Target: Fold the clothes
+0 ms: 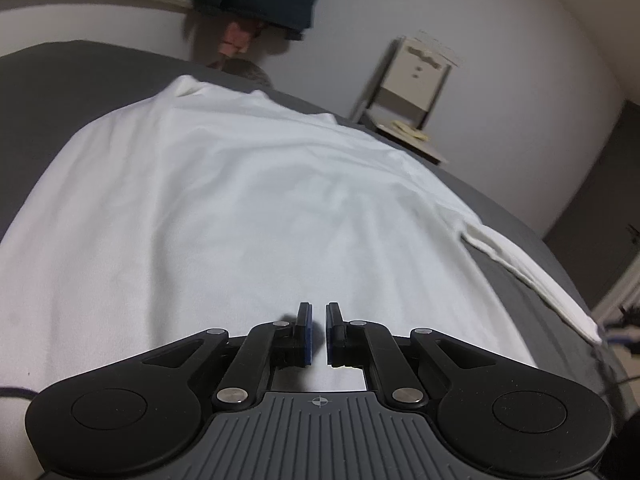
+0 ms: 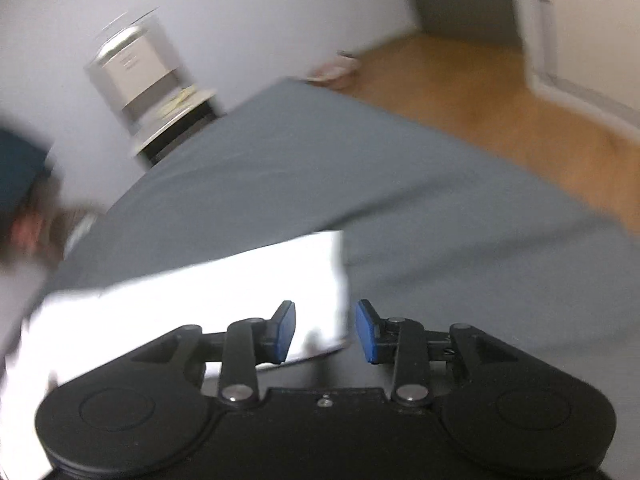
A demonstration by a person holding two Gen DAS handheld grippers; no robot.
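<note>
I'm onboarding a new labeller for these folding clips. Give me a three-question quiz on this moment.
1. True or false: the white shirt lies spread on the grey bed.
2. Which jaws stand wider apart? A) left gripper B) right gripper
3. Fill in: the floor beside the bed is ____-coloured.

Key: 1 true; 2 B; 3 wood
</note>
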